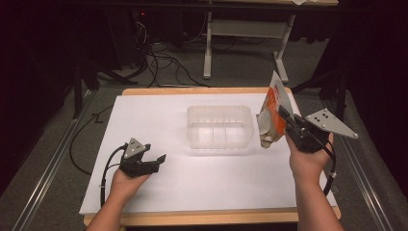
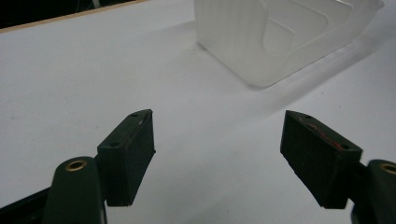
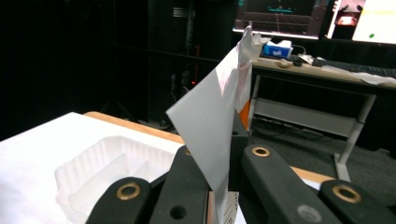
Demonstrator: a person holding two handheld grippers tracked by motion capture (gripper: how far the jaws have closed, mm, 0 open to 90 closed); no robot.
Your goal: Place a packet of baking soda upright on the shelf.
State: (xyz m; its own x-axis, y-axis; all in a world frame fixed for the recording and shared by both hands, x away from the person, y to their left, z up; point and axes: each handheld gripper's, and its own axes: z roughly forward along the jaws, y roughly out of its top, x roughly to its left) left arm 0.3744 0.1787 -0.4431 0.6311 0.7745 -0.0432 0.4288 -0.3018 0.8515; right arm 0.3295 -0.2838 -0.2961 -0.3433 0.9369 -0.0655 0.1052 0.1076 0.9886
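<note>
Your right gripper (image 1: 285, 117) pinches the pouch (image 1: 272, 111) beside the empty tray (image 1: 220, 126); probably not yet placed. Left gripper (image 1: 158, 160) idle, jaws wide.

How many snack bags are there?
1. The snack bag is pinched upright in the right gripper, beside the right end of the clear plastic tray. The left gripper holds nothing. None shows inside the tray.
</note>
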